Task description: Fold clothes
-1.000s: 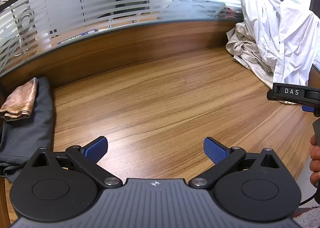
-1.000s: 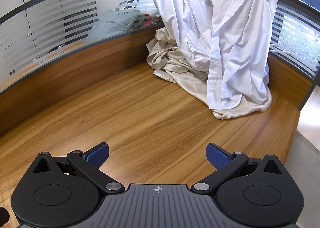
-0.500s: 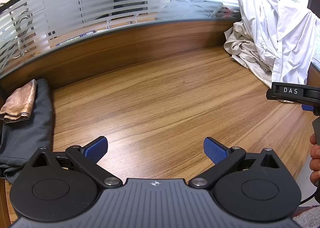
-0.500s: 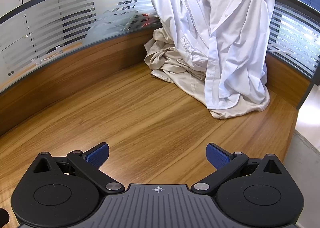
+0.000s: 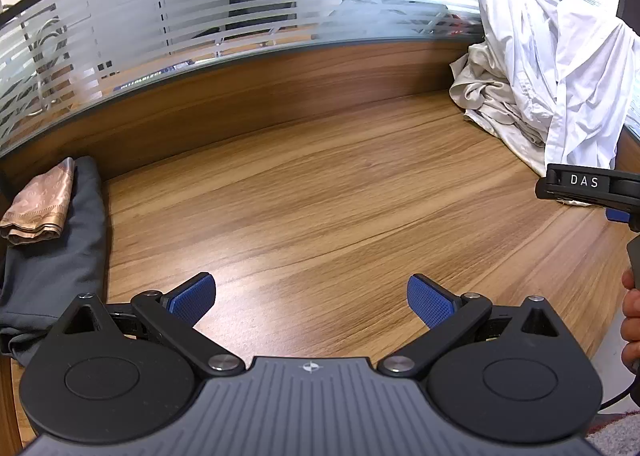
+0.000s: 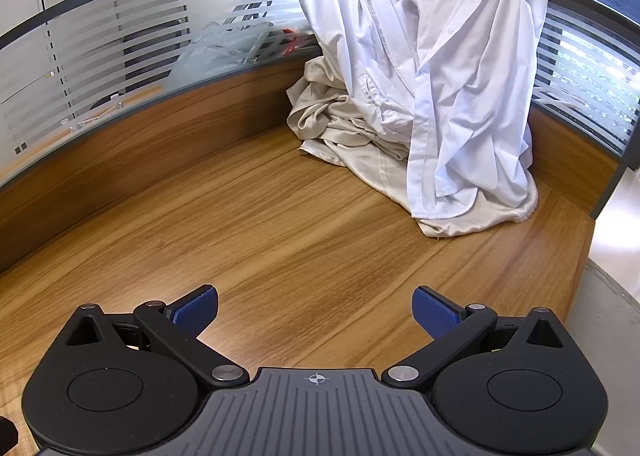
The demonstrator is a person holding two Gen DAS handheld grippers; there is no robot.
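1. At the far left of the worktop (image 5: 320, 192), a grey garment (image 5: 52, 256) lies flat with a small tan folded cloth (image 5: 38, 208) on its far end; its long axis runs from near edge to back panel. These look already dealt with.
2. The left tool (image 5: 311, 298) hovers over bare wood with its blue pads spread wide, holding nothing.
3. The right tool (image 6: 316, 310) is likewise wide and empty. Over the last second the heap has slid slightly toward the centre of its view, so it is drifting toward the laundry; I judge the next garment is about to be fetched.
4. At the far right corner sits the pile: a white shirt (image 6: 460, 96) draped over the glass partition (image 6: 120, 56), hanging top to bottom with its hem toward the worktop, over crumpled beige cloth (image 6: 340, 128).
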